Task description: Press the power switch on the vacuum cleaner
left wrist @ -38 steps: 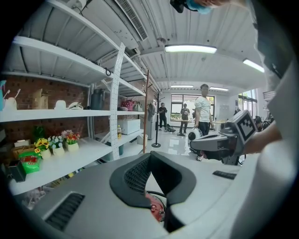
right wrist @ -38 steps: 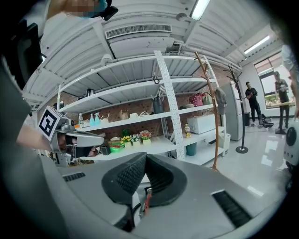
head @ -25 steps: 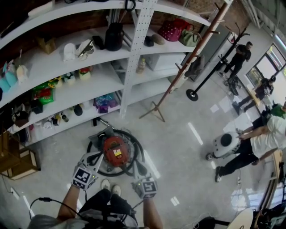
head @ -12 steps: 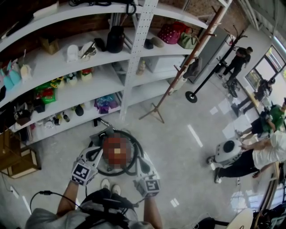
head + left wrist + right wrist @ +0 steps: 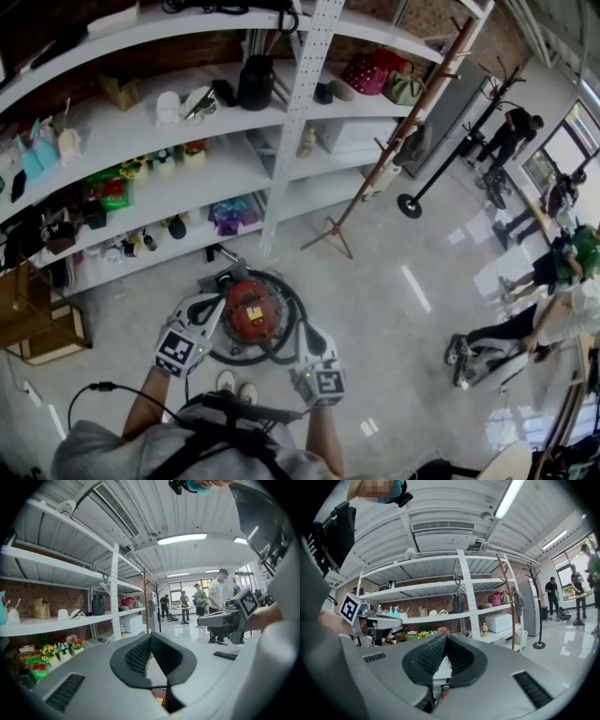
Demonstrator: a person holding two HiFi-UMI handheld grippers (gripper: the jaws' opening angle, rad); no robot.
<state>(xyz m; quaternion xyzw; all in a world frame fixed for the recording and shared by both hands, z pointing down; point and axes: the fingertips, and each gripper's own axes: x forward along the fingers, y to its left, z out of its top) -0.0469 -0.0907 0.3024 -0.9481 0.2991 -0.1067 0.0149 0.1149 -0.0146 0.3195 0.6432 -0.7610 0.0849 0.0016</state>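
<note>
Jaws pressed together like the right gripper's (image 5: 307, 339), the left gripper (image 5: 214, 307) has edged seemingly against the vacuum cleaner (image 5: 251, 313): press looks imminent.

The left gripper (image 5: 216, 304) is held low ahead of the body, pointing forward and slightly inward, its jaws closed tip to tip with nothing between them. The right gripper (image 5: 303, 331) sits off to its right and a little nearer the body, angled the same way, jaws likewise meeting and empty. The left forearm (image 5: 146, 412) and right forearm (image 5: 322, 437) reach down to them.
</note>
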